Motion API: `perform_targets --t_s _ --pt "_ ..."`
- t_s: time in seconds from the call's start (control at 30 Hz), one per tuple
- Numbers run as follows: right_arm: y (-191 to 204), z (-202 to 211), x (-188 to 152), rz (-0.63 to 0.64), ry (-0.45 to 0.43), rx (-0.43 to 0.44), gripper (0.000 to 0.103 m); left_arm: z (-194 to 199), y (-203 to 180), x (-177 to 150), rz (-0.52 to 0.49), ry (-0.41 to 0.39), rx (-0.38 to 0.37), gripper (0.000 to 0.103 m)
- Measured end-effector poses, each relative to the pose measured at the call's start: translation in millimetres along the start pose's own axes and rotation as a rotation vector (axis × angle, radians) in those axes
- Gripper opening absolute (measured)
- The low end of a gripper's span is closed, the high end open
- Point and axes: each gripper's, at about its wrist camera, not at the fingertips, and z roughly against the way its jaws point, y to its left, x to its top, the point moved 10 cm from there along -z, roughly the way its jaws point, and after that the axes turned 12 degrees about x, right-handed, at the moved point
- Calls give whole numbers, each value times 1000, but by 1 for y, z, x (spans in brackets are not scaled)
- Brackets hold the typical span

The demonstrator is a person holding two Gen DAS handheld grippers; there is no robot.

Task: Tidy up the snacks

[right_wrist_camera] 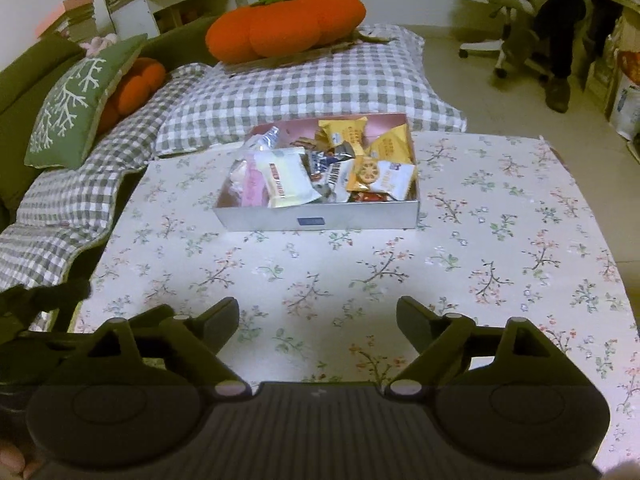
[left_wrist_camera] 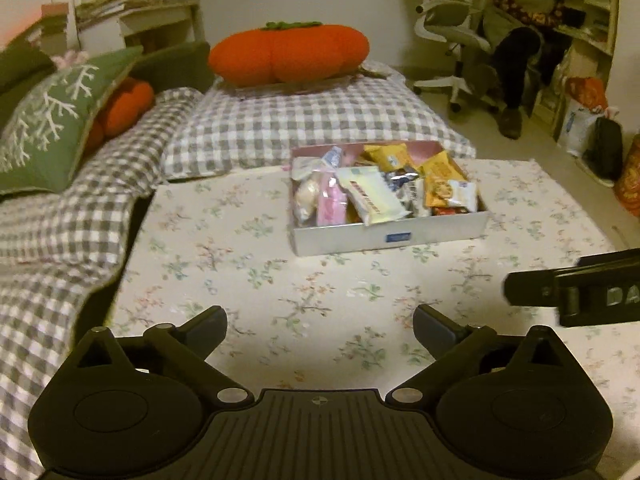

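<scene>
Left wrist view: left gripper (left_wrist_camera: 320, 326) is seen with jaws spread, nothing between
Right gripper (right_wrist_camera: 318, 320): jaws spread, nothing grasped
Snacks (right_wrist_camera: 320, 164): packed in box (right_wrist_camera: 316, 220) on table (right_wrist_camera: 500, 240)

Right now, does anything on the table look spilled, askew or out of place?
Nothing is spilled: every snack packet sits inside the box, and the floral tablecloth around it is bare. The one untidy spot is the cream packet, which lies tilted on top of the pile, its corner poking above the front wall.
</scene>
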Motion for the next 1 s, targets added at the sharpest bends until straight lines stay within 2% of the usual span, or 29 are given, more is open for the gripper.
perform_targets --t_s 0.27,0.4,1.0 --pt "-5 -4 -4 -18 12 -10 97 -9 8 0 42 25 37 101" --pt "-6 -3 -5 -17 15 -11 99 -11 9 0 57 39 31 102" --pt "-11 -3 -7 -9 30 -18 101 -9 -3 -1 45 48 -11 103"
